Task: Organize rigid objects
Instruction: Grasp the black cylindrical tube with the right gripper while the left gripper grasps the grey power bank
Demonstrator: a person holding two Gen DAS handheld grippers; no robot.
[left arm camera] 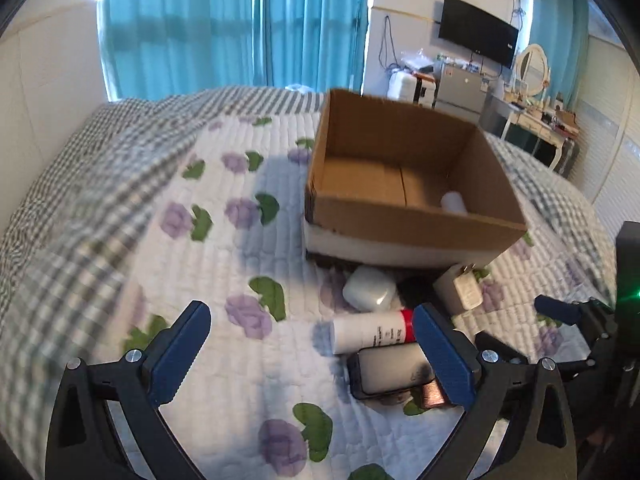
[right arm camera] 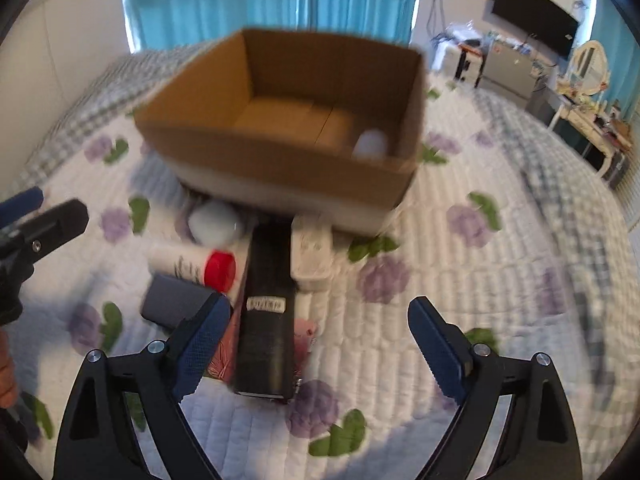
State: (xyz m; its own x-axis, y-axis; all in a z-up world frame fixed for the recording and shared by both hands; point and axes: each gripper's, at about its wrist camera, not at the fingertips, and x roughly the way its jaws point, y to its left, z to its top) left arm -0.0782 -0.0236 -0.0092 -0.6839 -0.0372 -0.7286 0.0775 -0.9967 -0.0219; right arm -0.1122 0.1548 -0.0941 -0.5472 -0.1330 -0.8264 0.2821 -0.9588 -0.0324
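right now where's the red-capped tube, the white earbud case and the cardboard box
red-capped tube [right arm camera: 218, 267], right wrist view, on its red cap.
white earbud case [left arm camera: 369, 289], left wrist view, middle of its lid.
cardboard box [left arm camera: 412, 227], left wrist view, on its near outer wall.

An open cardboard box [right arm camera: 280, 160] holds one white item [right arm camera: 372, 144]; a white case [left arm camera: 370, 289], red-capped tube [left arm camera: 372, 332] and charger [left arm camera: 460, 290] lie before it.

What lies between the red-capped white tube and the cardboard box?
A white rounded case lies between the tube and the box, as the left wrist view shows.
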